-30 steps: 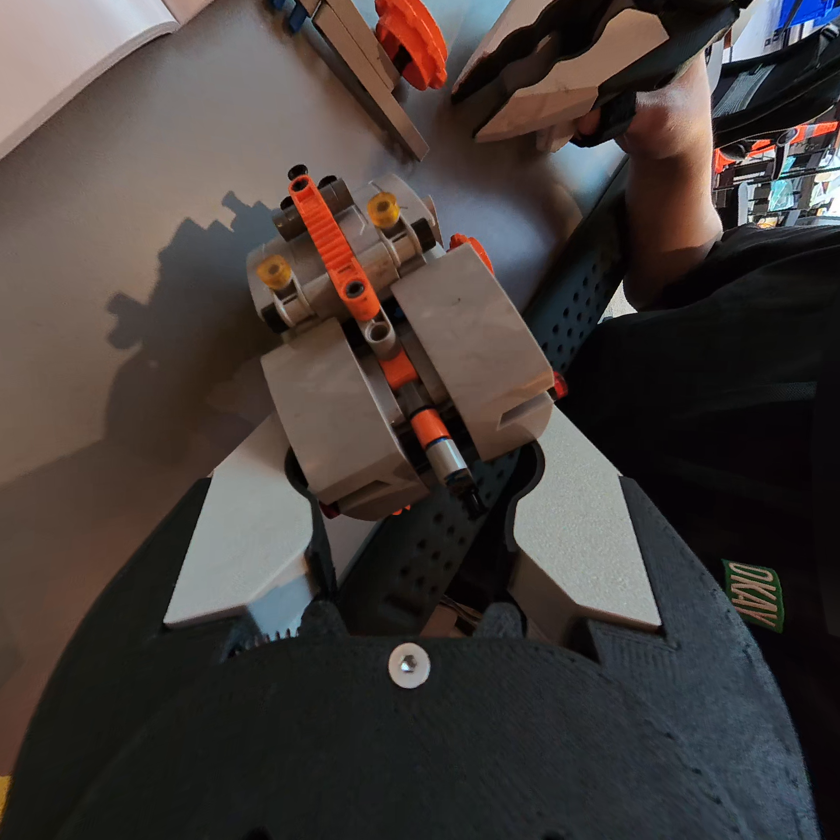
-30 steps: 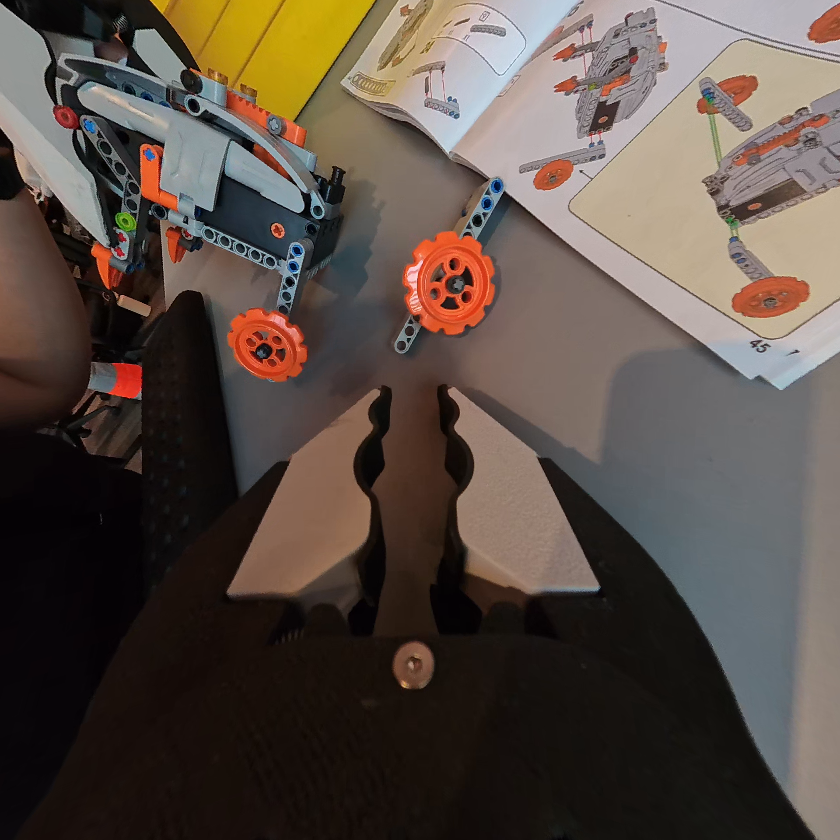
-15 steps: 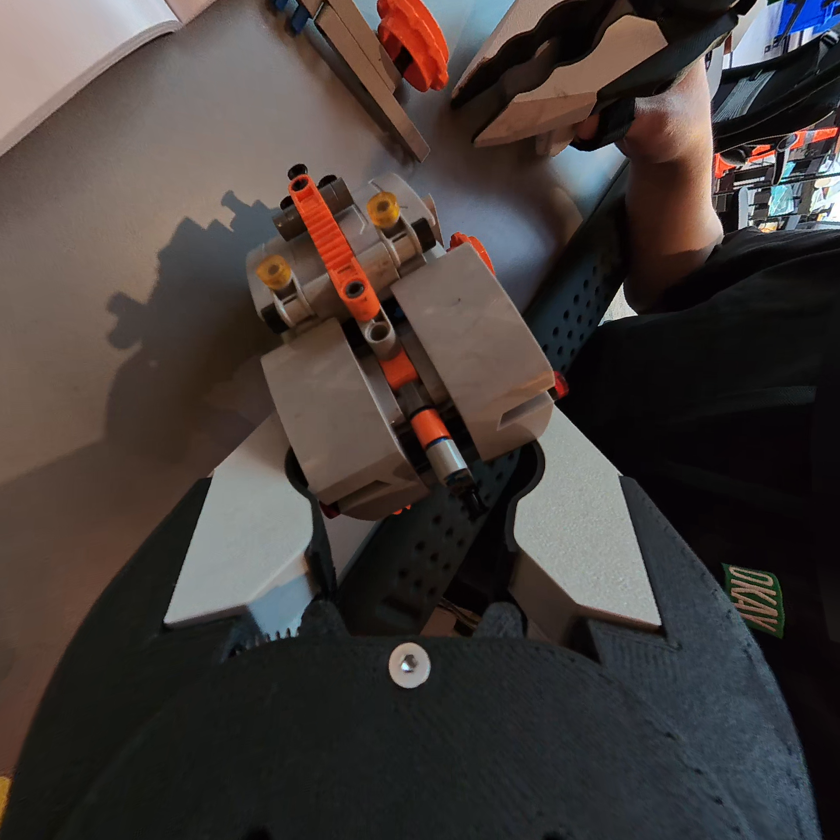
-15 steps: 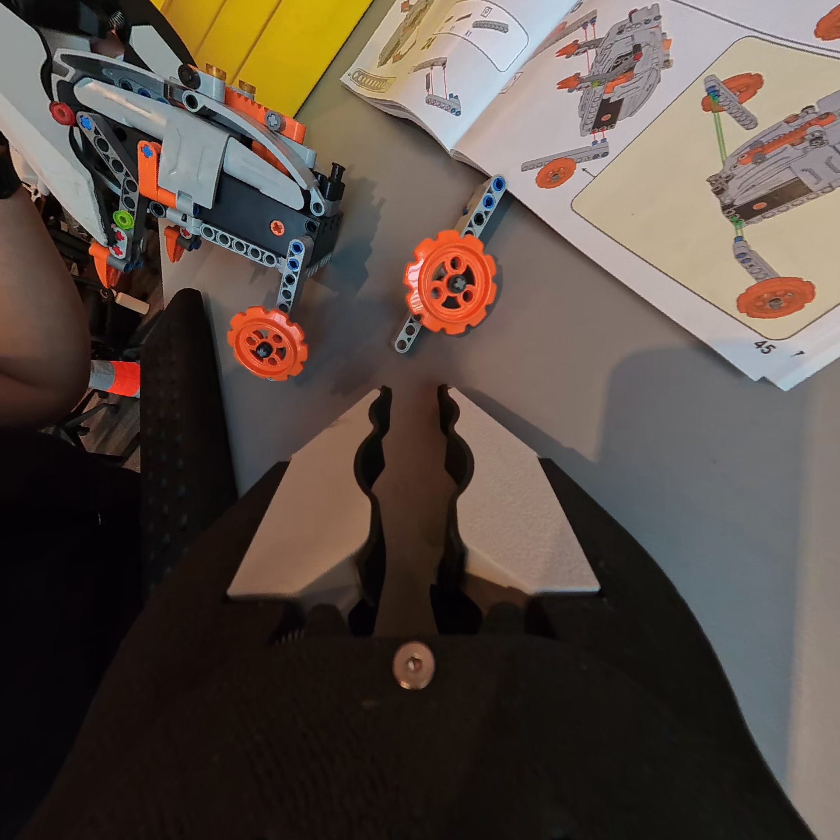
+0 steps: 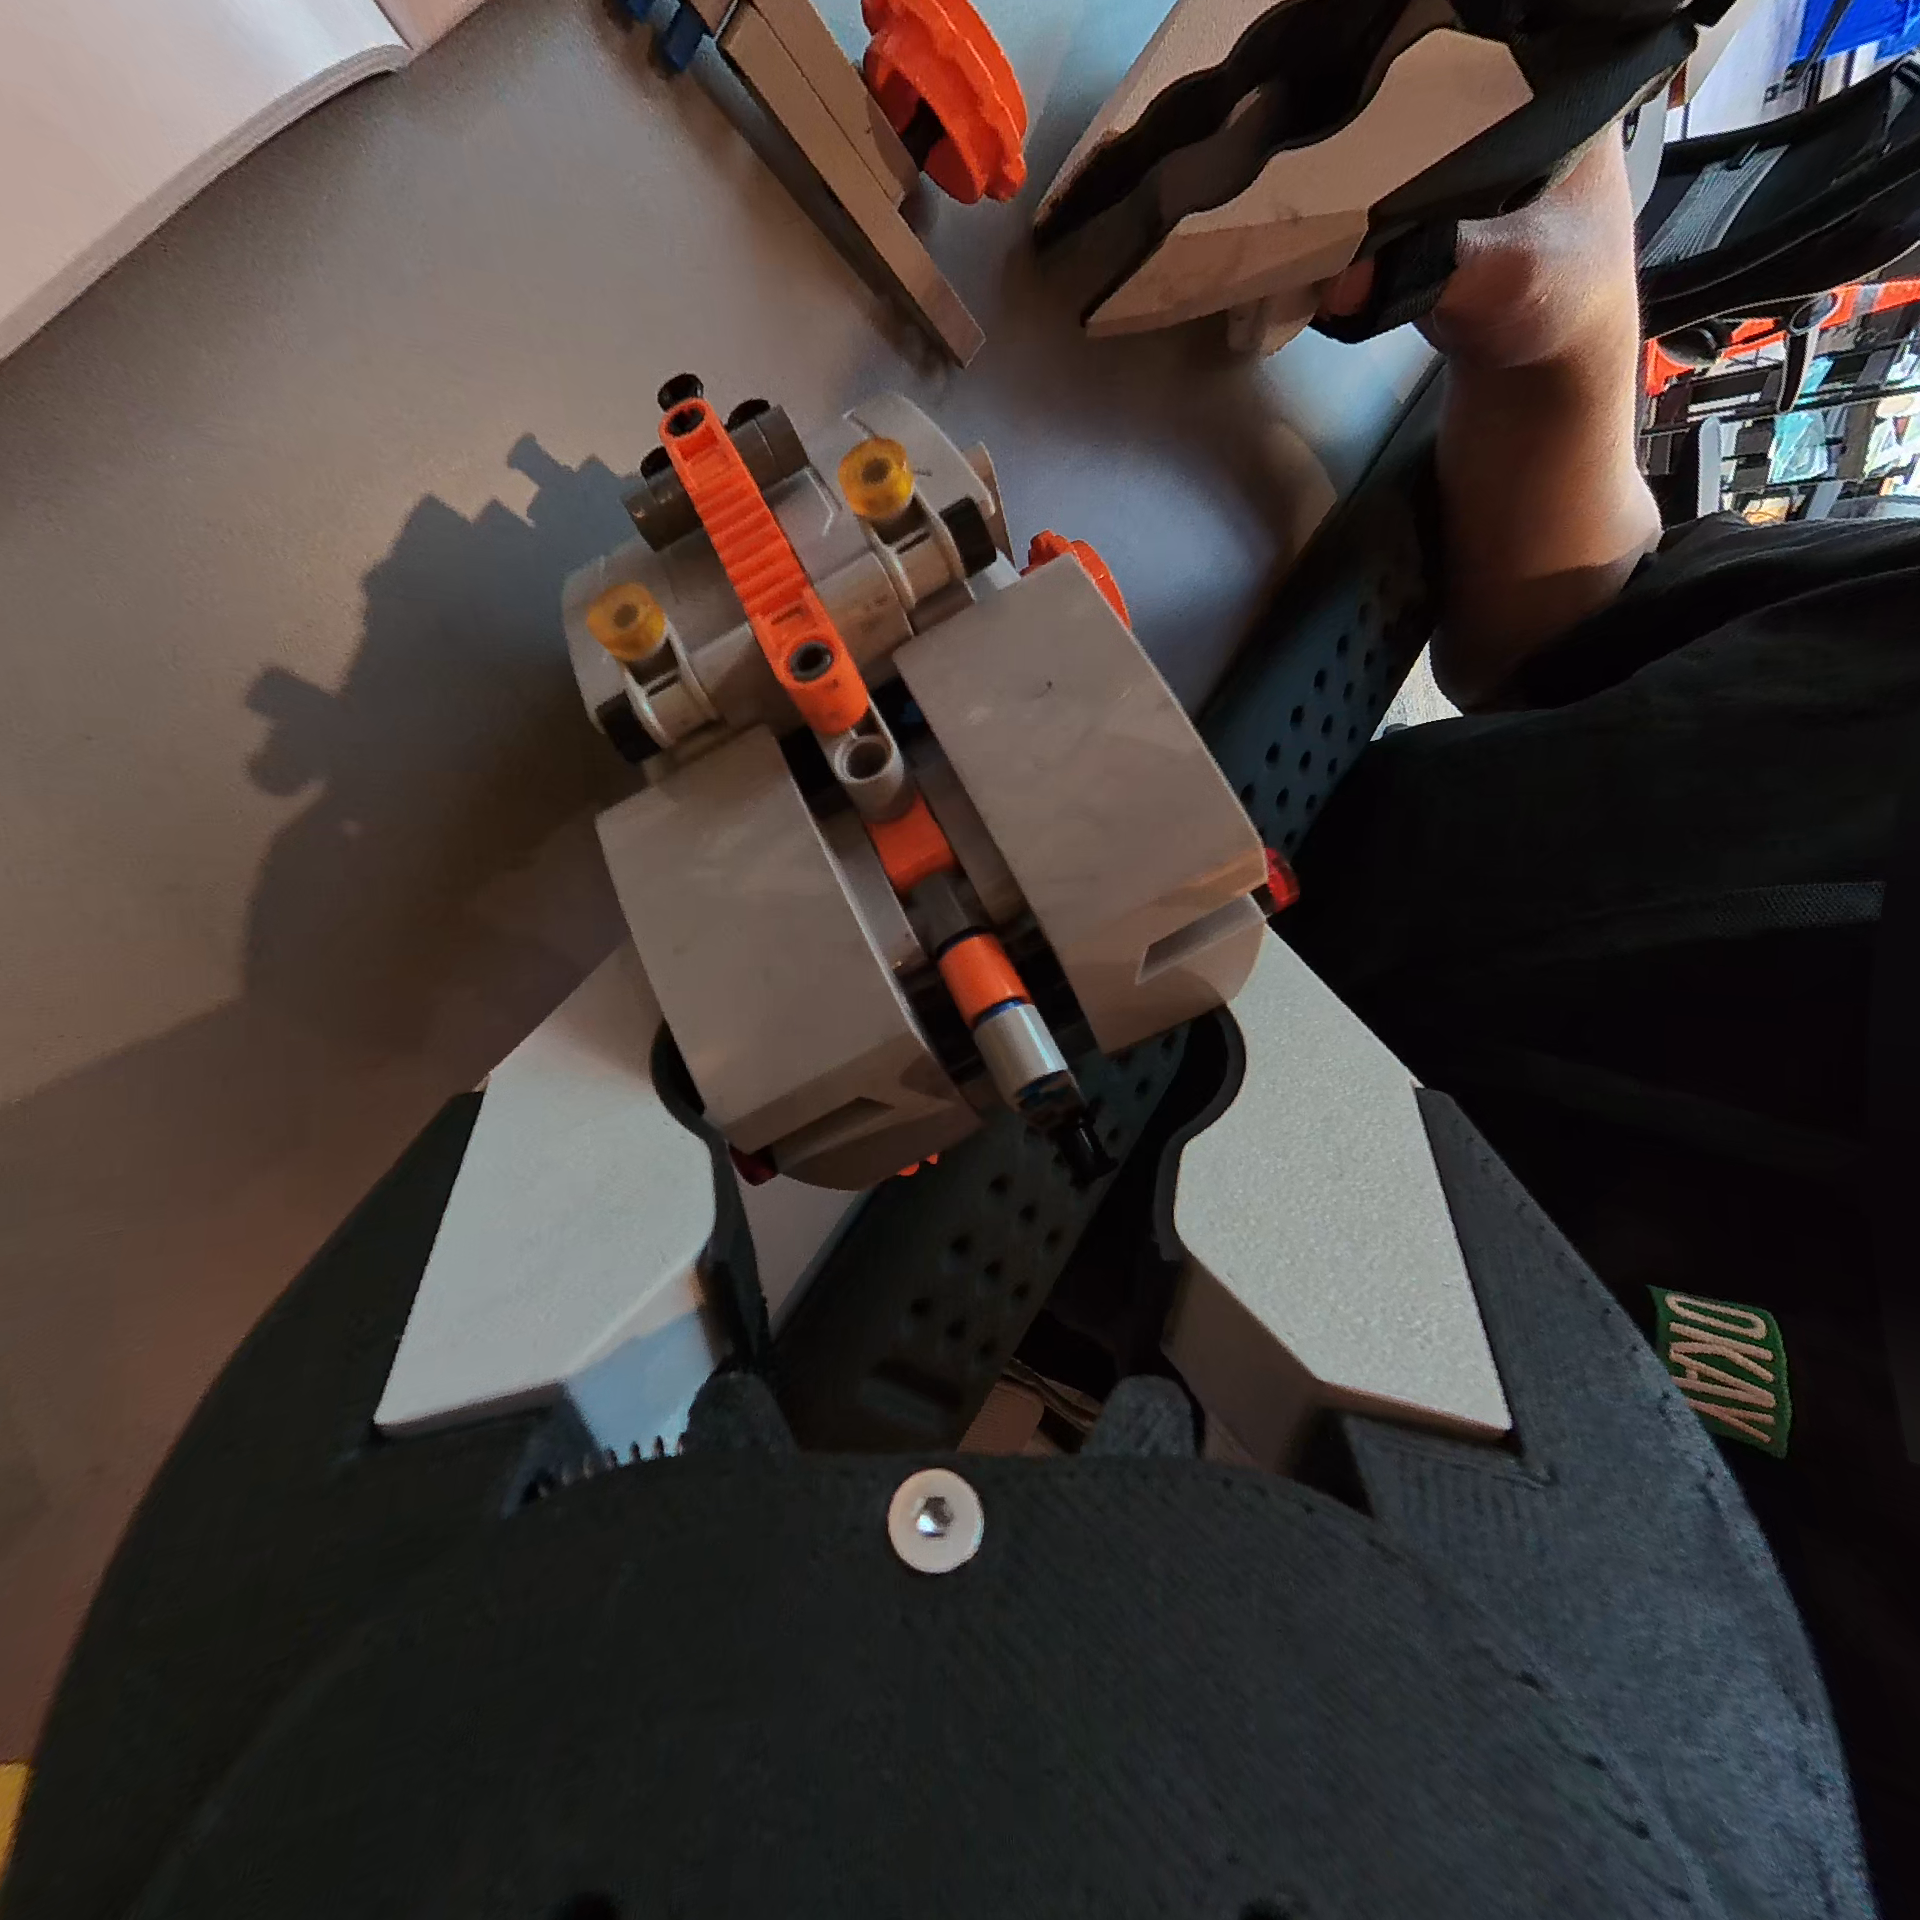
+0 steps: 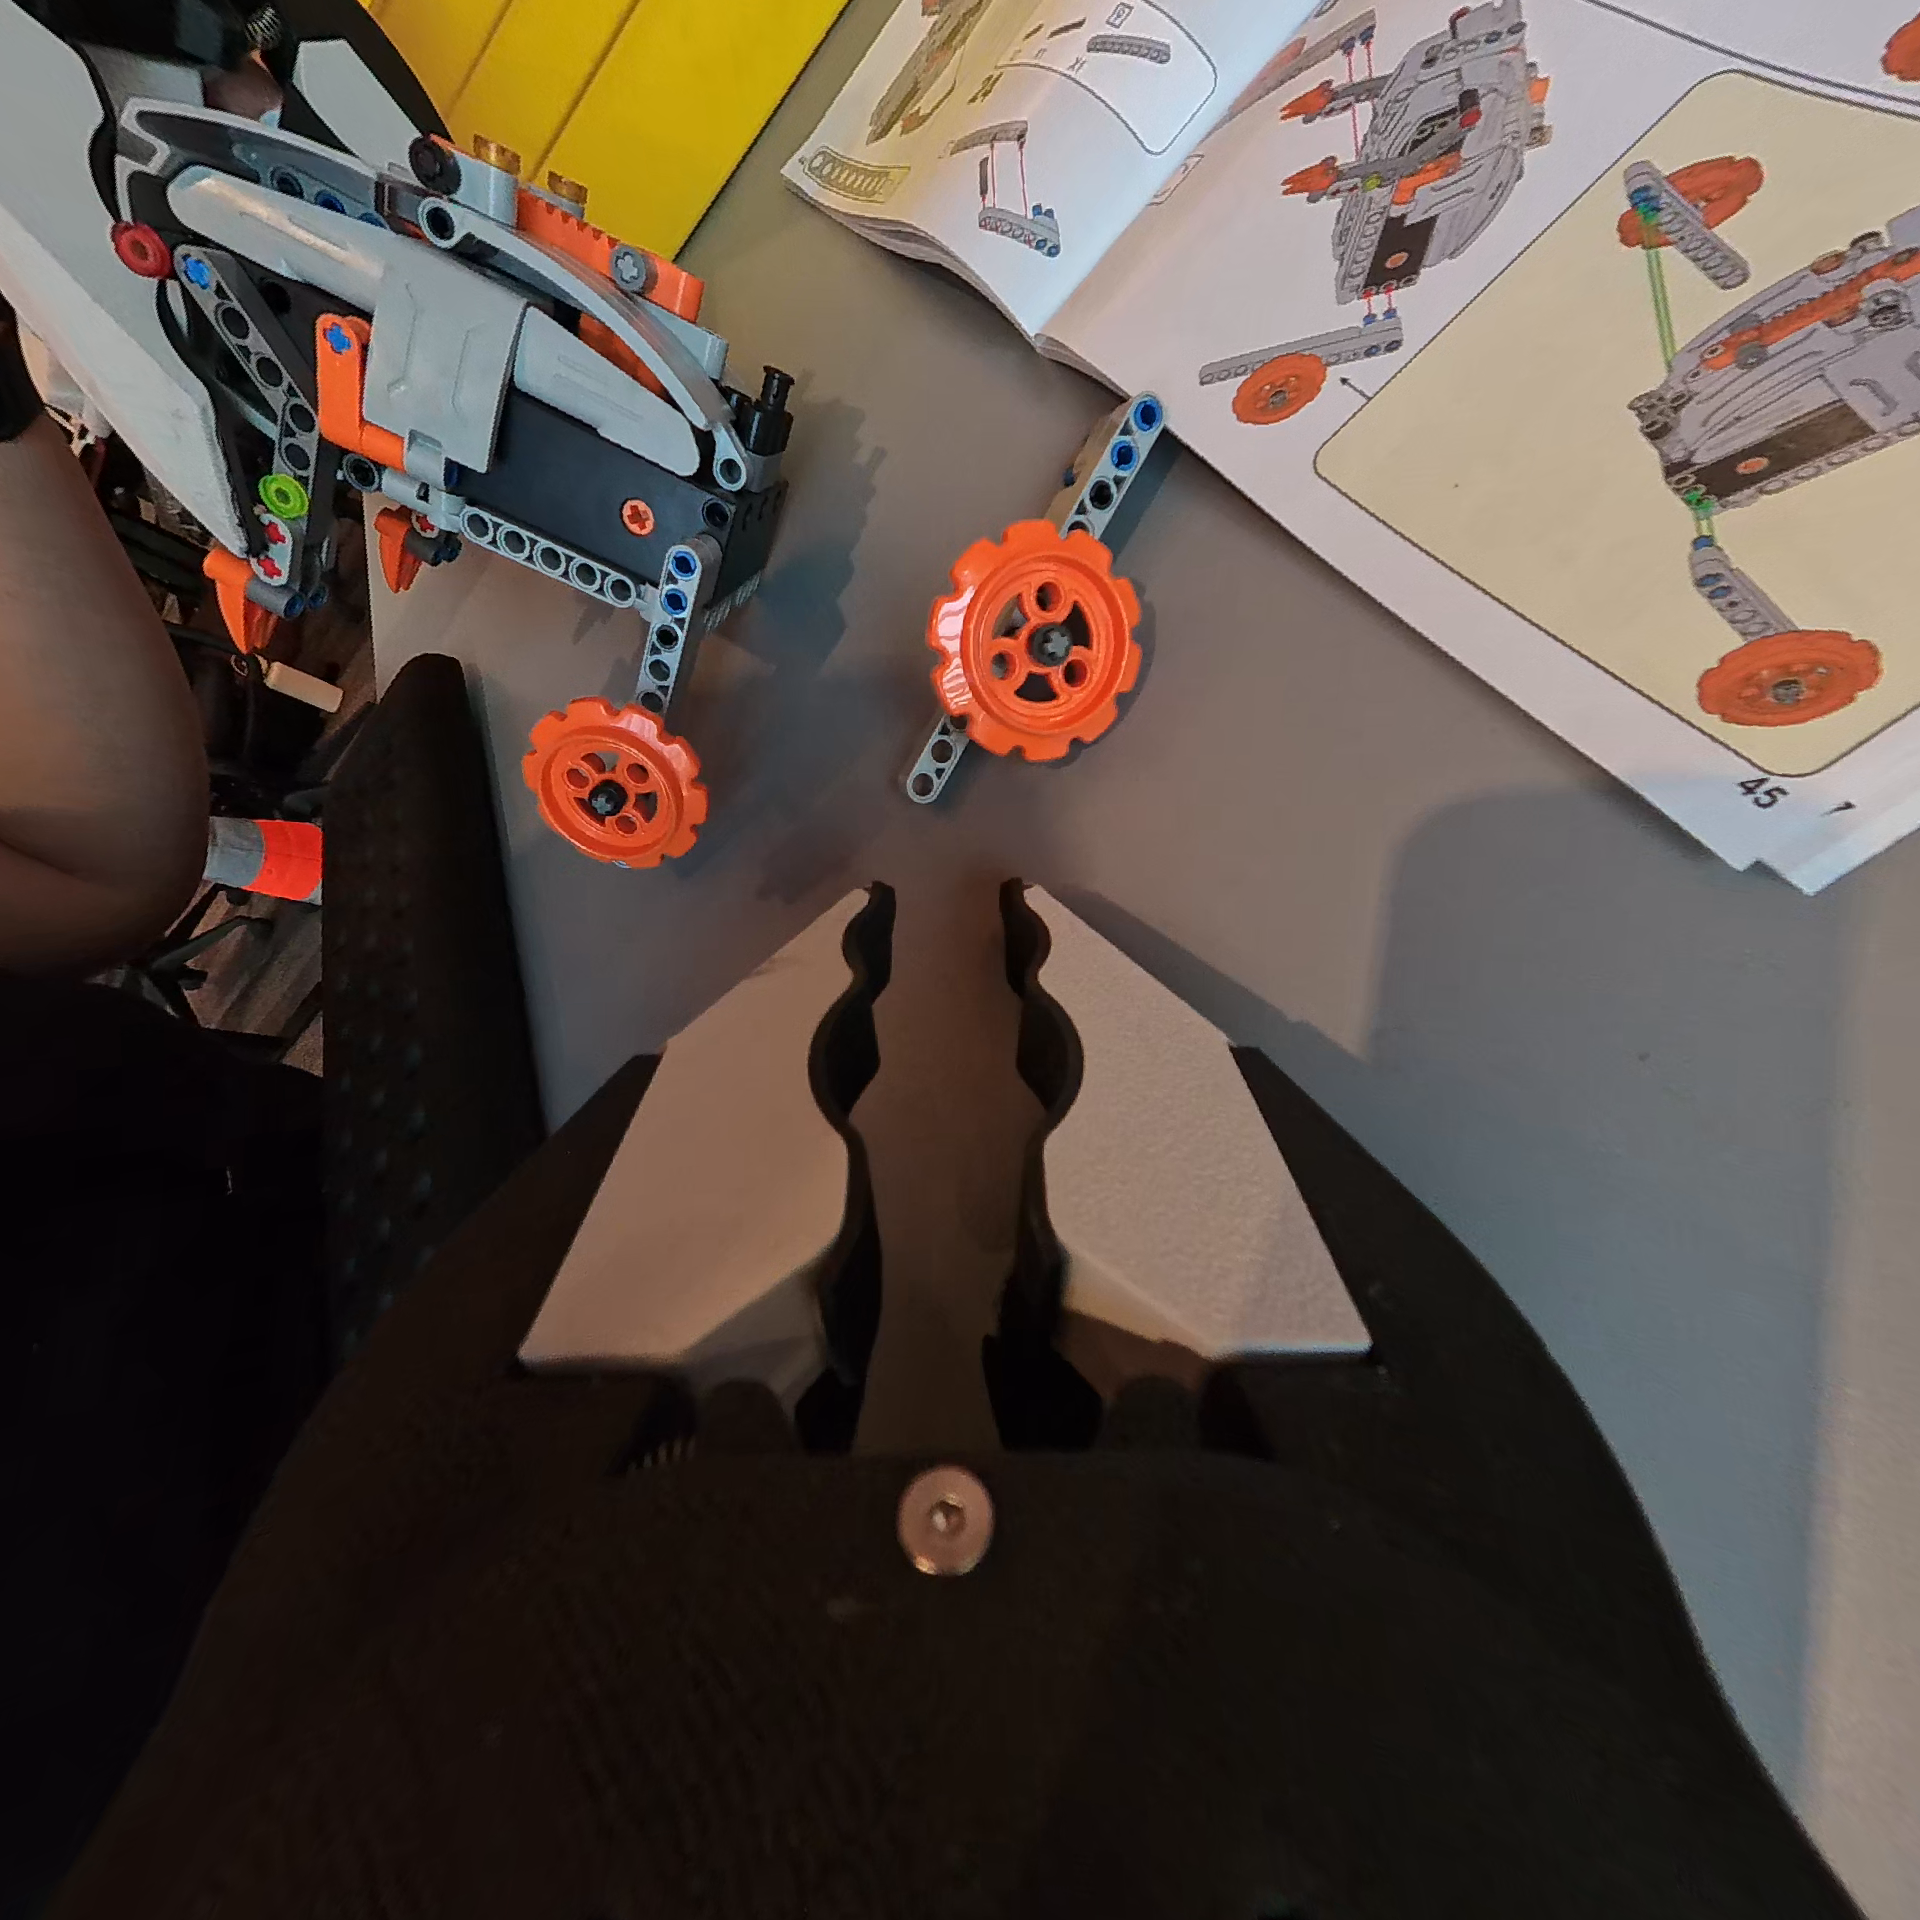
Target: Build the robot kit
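Note:
My left gripper (image 5: 935,935) is shut on a grey and orange brick model (image 5: 894,727) and holds it at the table edge; its fingertips are hidden under the model. The model also shows in the right wrist view (image 6: 499,395), with one orange wheel (image 6: 613,779) on a grey beam fixed to its side. A second orange wheel on a loose grey beam (image 6: 1034,639) lies on the grey table (image 6: 1351,1039). My right gripper (image 6: 945,894) is empty, its jaws a narrow gap apart, just short of that loose wheel. The right gripper also shows in the left wrist view (image 5: 1247,156).
An open instruction booklet (image 6: 1455,312) lies at the far right of the table. A yellow box (image 6: 623,83) sits beyond the model. A black perforated chair part (image 6: 416,935) runs along the table's left edge. A person's arm (image 6: 83,675) is at the left. My hands' fingertips stand some 15 cm from each other.

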Demonstrator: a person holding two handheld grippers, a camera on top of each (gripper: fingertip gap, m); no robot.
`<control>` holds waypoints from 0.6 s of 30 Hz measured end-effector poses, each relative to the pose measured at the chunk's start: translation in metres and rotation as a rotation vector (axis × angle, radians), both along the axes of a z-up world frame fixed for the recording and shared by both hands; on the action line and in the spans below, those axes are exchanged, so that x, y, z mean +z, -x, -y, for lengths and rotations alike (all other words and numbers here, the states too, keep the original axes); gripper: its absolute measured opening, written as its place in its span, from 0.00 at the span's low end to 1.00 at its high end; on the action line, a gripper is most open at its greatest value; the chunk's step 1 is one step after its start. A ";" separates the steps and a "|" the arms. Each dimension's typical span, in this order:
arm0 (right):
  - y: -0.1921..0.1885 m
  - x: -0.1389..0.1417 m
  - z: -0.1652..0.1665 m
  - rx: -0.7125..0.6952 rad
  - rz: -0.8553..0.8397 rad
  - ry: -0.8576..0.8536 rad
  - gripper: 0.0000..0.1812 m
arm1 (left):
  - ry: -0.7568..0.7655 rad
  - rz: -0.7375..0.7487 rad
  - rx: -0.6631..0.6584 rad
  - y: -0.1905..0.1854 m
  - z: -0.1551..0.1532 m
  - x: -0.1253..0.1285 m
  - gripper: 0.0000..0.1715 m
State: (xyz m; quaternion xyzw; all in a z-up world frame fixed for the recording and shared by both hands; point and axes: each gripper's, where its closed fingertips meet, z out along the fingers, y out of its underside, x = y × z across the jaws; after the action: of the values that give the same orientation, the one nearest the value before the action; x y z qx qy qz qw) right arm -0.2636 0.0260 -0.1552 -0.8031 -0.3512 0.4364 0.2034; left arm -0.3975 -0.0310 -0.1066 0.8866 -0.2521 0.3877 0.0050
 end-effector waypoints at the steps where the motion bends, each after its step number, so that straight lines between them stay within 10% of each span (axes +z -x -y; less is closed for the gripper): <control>1: 0.000 0.000 0.000 0.000 -0.001 0.001 0.11 | 0.000 0.000 0.000 0.000 0.000 0.000 0.53; 18: 0.001 0.000 0.002 0.009 0.005 0.000 0.11 | 0.047 -0.004 -0.040 0.001 -0.003 0.002 0.53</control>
State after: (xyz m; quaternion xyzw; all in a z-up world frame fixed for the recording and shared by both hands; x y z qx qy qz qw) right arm -0.2641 0.0239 -0.1555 -0.8026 -0.3553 0.4351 0.2004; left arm -0.3988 -0.0283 -0.1050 0.8817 -0.2606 0.3918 0.0342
